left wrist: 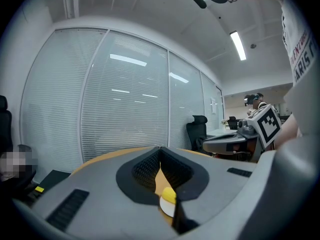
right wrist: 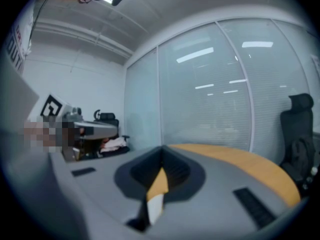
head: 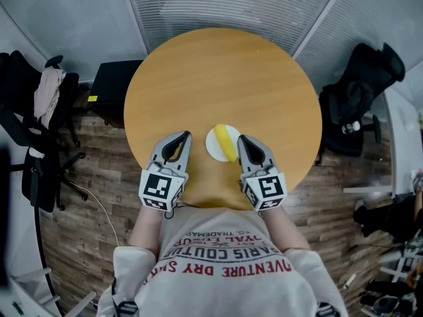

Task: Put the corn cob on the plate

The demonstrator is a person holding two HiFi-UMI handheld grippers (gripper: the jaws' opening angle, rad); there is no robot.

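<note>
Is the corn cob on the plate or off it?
On the plate: in the head view the yellow corn cob lies across the white plate, resting on its surface.

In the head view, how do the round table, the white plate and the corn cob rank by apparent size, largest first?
1. round table
2. white plate
3. corn cob, lying on the plate and narrower than it

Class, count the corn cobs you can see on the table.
1. The corn cob lies on the white plate, on the round table, between the left gripper and the right gripper. Nothing seems to hide another.
</note>
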